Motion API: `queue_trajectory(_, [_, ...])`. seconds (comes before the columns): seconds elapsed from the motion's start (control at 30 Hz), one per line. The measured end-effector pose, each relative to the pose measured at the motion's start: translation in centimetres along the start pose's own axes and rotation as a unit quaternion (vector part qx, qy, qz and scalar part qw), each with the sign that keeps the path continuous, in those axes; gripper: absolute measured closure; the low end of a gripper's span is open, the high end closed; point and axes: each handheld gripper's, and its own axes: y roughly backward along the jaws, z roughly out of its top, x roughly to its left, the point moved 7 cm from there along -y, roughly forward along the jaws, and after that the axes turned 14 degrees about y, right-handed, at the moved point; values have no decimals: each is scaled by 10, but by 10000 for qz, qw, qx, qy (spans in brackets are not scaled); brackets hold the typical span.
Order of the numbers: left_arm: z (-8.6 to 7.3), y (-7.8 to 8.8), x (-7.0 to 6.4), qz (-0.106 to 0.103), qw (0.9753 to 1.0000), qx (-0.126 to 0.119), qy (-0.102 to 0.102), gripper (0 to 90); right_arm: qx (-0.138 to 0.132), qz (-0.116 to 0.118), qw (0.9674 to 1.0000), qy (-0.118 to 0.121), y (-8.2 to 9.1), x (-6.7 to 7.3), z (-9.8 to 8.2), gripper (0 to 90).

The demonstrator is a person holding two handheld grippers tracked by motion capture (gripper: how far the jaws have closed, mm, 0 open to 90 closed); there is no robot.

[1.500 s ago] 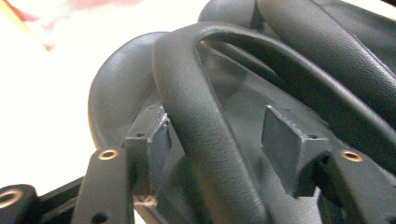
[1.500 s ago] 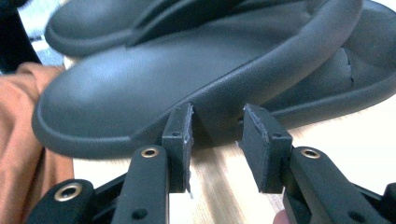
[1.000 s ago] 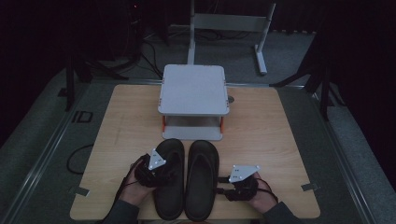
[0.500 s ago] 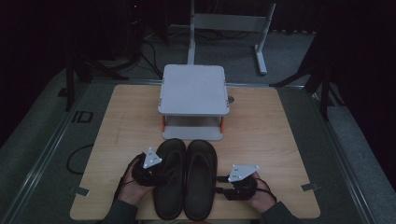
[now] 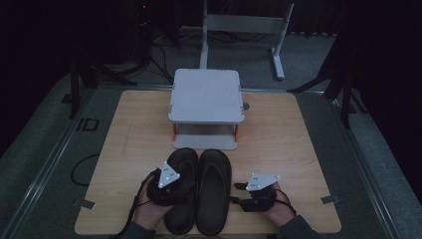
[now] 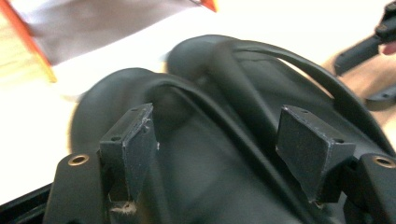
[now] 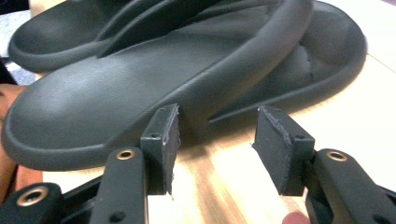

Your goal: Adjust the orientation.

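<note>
At the near edge of the wooden table (image 5: pixel 129 129), between my two hands, a pair of black sandals lies side by side, toes pointing away from me: the left sandal (image 5: pixel 180 169) and the right sandal (image 5: pixel 215 174), their inner edges touching or nearly so. Each looks moulded in one piece from matte, rubbery foam, with a thick rounded rim, a dished footbed and a thong strap that rises from the toe and splits toward both sides. I judge them light, soft enough to flex under a squeeze, and not fragile; the dull surface should give the pads grip rather than slip. The best place to take hold seems to be the thick outer rim at mid-length, or the strap where it arches clear of the footbed. My left gripper (image 5: pixel 171 186) hovers over the left sandal, jaws set well apart with the strap and footbed between them, pressing on nothing that I can see; they have just been opening and easing back a little. My right gripper (image 7: pixel 212 149) rests low on the table just to the right of the right sandal, jaws apart and lately widening, aimed at its outer rim where the strap meets it, with bare wood between the pads. Farther off, just past the toes, stands a small grey two-tier shelf (image 5: pixel 206 94) on orange posts.
</note>
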Motion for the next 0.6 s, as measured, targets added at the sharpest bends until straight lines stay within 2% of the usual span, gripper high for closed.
queue_trajectory(0.1, [-5, -8, -7, -1, 10000, 54, 36, 286, 3, -79, 10000, -59, 1, -3, -1, 486])
queue_trajectory(0.17, [-7, -12, -9, 73, 9999, 62, 46, 285, -13, -120, 9999, -81, 2, -4, -2, 479])
queue_trajectory(0.23, [-9, -15, -12, 86, 9998, 78, 138, 285, -16, -159, 9998, -106, 3, -5, -3, 479])
queue_trajectory(0.33, [-12, -19, -18, 205, 9996, 123, 139, 283, -25, -200, 9997, -150, 4, -7, -3, 474])
queue_trajectory(0.53, [-19, -28, -32, 137, 9996, 250, 79, 260, -46, -236, 9996, -168, 4, -7, -3, 469])
queue_trajectory(0.6, [-20, -30, -33, 173, 9995, 243, 73, 256, -46, -248, 9995, -174, 5, -8, -3, 468])
